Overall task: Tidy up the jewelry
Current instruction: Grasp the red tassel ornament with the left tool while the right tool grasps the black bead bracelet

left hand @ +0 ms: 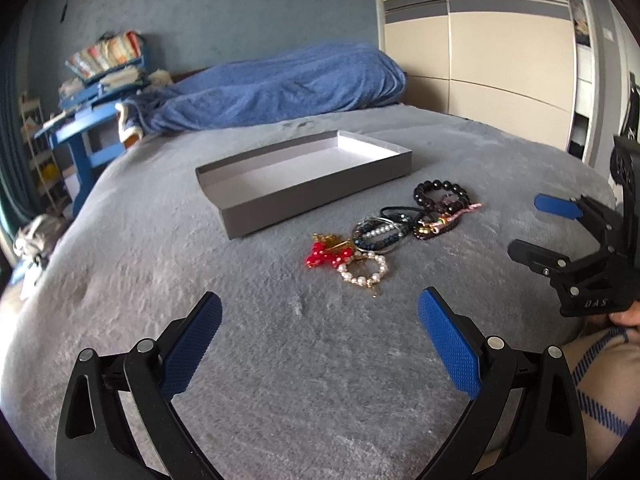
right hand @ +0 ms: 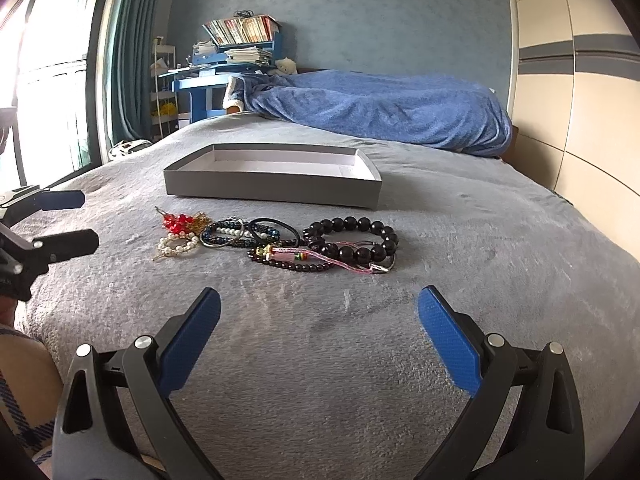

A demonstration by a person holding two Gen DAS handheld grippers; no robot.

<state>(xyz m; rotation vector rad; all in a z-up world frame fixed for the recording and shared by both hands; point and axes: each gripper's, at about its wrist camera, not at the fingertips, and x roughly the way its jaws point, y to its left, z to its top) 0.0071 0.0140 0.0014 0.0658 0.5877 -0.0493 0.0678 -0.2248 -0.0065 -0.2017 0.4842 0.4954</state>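
Observation:
A shallow grey box point(left hand: 320, 188) point(right hand: 272, 188) lies open and empty on the grey bed. In front of it lies a loose cluster of jewelry: a red bead piece point(left hand: 324, 254) point(right hand: 178, 222), a pearl ring-shaped piece point(left hand: 364, 270) point(right hand: 176, 245), a blue and pearl bangle point(left hand: 380, 234) point(right hand: 228, 232), a black bead bracelet point(left hand: 440, 194) point(right hand: 352, 240) and a pink cord bracelet point(right hand: 320, 258). My left gripper point(left hand: 320, 320) is open and empty, short of the pearl piece. My right gripper point(right hand: 320, 316) is open and empty, short of the black beads; it also shows in the left wrist view point(left hand: 532, 228).
A rumpled blue blanket point(left hand: 280, 84) point(right hand: 380, 104) lies at the bed's far end. A blue desk with books point(right hand: 232, 60) stands beyond the bed by a curtain and window. A wardrobe point(left hand: 500, 60) runs along the right side. My left gripper shows in the right wrist view point(right hand: 76, 220).

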